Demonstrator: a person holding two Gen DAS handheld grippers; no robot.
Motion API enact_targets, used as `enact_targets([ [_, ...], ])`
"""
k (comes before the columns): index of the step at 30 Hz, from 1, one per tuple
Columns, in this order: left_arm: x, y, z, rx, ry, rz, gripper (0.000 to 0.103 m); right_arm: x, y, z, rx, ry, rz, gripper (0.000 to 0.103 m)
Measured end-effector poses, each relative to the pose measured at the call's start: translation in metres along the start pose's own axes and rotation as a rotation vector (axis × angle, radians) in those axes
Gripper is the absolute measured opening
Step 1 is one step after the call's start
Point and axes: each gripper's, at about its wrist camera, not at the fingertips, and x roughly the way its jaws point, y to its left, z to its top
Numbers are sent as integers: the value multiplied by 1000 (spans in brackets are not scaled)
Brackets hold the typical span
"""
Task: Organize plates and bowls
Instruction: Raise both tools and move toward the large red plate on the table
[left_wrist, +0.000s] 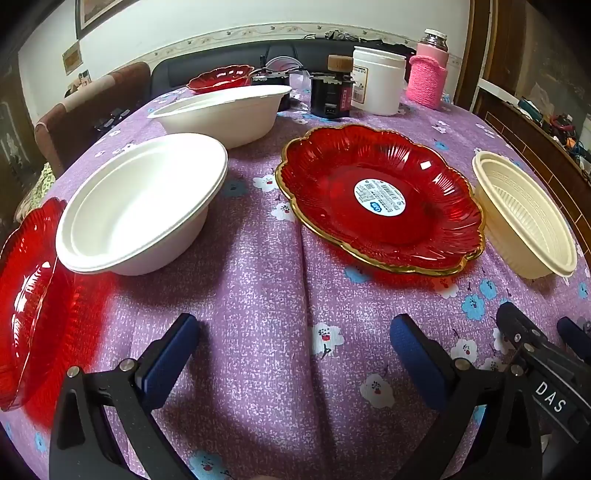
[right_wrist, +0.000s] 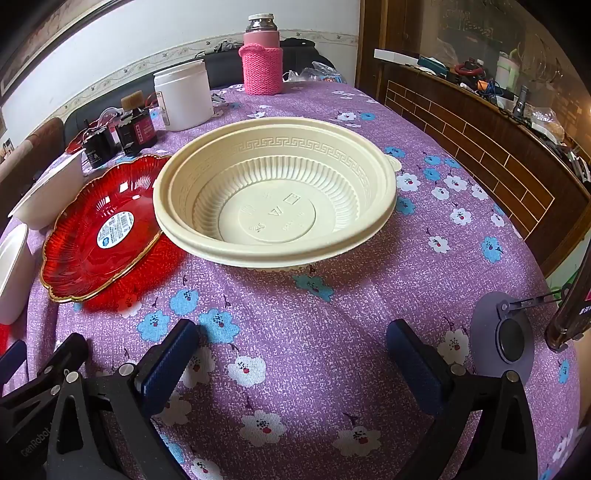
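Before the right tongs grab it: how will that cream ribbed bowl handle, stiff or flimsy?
The cream bowl looks like thin moulded plastic, so probably light and flexes if pinched at the rim. The ribbed wall likely adds some stiffness. With a wide rim over a smaller base, a push near the top may tip or skate it on the tablecloth.

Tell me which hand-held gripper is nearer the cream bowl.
Right. The right hand-held gripper faces the cream bowl straight on, just short of it. The left hand-held gripper sits farther left, with the bowl off to its right.
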Motion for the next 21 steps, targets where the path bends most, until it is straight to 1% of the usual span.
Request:
enact_targets([
  [3,2,0,4,11,29,-7,103,0,0,0,-1,0,-1,102],
  [5,6,4,7,45,66,-26,103,0,0,0,0,-1,0,102],
  [8,7,-1,7,90,97,-47,103,0,0,0,0,0,0,102],
  [12,-2,8,-3,94,46,-67,103,0,0,0,0,0,0,102],
  [21,-6,9,-5,86,37,-54,103,0,0,0,0,0,0,102],
])
